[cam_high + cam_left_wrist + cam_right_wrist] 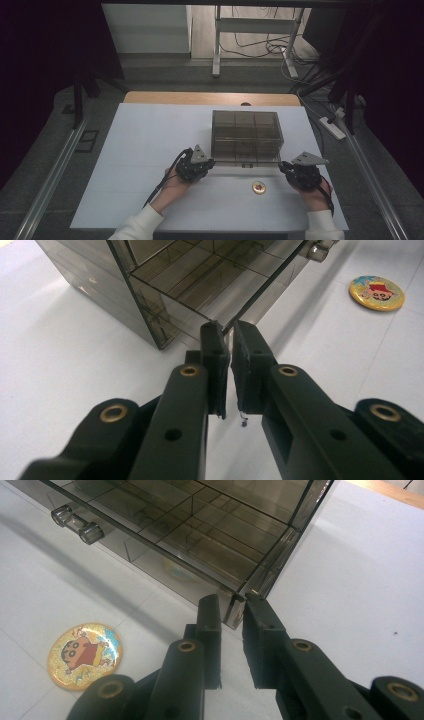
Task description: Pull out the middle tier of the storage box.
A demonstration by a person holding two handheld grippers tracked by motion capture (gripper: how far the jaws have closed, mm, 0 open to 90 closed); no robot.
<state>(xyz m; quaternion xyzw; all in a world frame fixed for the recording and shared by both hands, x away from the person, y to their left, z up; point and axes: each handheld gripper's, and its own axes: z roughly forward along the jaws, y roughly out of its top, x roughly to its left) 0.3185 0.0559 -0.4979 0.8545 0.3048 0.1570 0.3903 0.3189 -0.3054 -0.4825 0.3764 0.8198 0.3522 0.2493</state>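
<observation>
Jaws of the left gripper and right gripper pinched the drawer front's two corners; box at twelve o'clock on the surface. Best pull evenly.

Left claw nearly closed, tips pinching the thin edge of a smoky clear plastic box. Round cartoon badge lying flat on the white table, well apart at upper right.
</observation>
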